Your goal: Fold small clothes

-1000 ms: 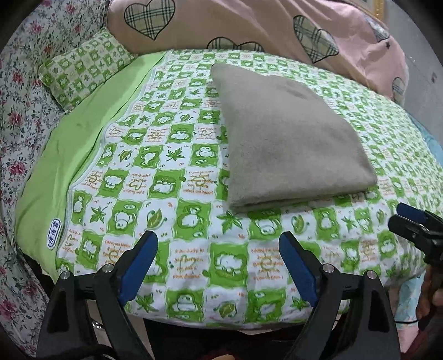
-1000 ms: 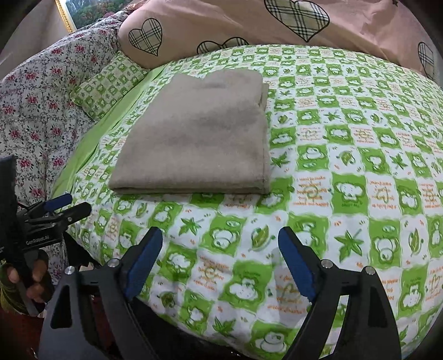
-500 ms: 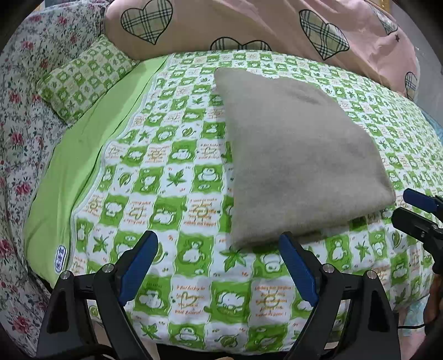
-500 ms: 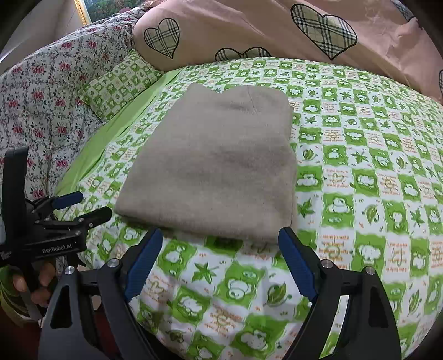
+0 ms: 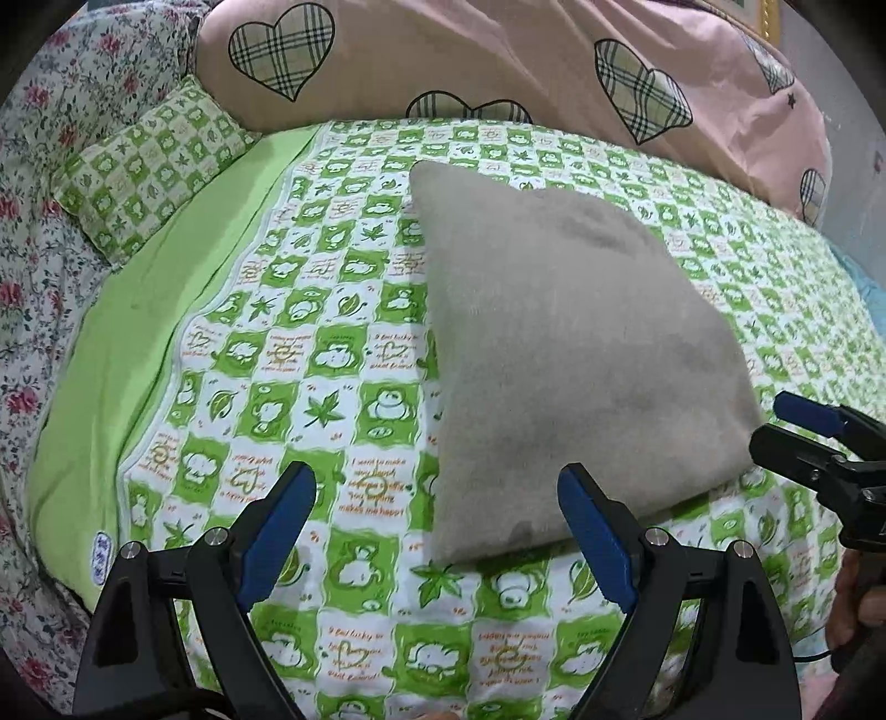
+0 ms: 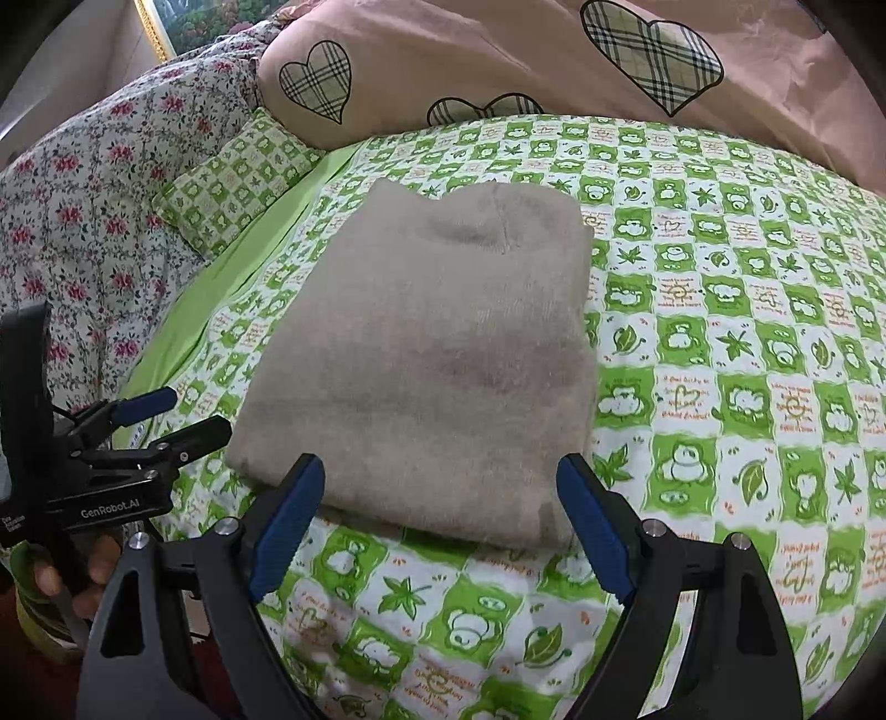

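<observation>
Bedding and backdrop, seen from both wrist views.
Green-and-white checked bedspread [image 5: 343, 387] printed with frogs and leaves, spread flat with a plain lime border [image 5: 144, 354] along its left edge. Small matching checked pillow [image 5: 149, 166] at the far left corner, lying against a floral quilt [image 5: 33, 232] with red flowers. Pink duvet [image 5: 498, 66] with plaid hearts bunched across the far end. Gilt picture frame [image 6: 149, 27] behind.

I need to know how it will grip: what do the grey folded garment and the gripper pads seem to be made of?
Grey folded garment: probably soft fleece or brushed knit; matte, fuzzy nap. Pads: seemingly blue rubber or foam, finely textured.
</observation>
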Tool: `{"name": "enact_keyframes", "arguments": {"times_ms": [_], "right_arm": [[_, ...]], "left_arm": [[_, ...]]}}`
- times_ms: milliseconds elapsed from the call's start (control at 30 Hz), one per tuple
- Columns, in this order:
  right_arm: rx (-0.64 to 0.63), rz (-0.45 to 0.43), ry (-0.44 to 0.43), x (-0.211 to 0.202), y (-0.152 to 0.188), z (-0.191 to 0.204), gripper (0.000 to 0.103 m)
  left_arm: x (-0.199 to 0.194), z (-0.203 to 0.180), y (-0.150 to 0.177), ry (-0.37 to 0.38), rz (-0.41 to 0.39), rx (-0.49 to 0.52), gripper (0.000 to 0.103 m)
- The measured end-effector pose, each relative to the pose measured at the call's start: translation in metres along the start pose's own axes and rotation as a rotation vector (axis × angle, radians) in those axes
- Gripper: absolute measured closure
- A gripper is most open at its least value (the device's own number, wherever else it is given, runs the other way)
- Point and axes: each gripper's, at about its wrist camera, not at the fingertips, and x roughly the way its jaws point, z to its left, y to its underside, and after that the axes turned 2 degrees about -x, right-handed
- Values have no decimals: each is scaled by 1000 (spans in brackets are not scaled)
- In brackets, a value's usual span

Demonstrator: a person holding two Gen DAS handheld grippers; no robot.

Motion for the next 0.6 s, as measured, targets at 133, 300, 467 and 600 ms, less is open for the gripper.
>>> {"name": "enact_keyframes", "arguments": {"times_ms": [133, 300, 467, 600], "right_arm": [[-4, 1, 5, 4, -9, -1, 17], [-6, 12, 9, 13, -17, -1, 17], [-3, 16, 2, 19, -20, -1, 17], [3, 16, 3, 20, -20, -2, 17]], "left_arm": [[4, 0, -8, 0, -1, -10, 13], [10, -3, -12, -1, 5, -14, 13], [13, -8, -11, 2, 15, -10, 13], [14, -10, -11, -1, 16, -12, 13]]}}
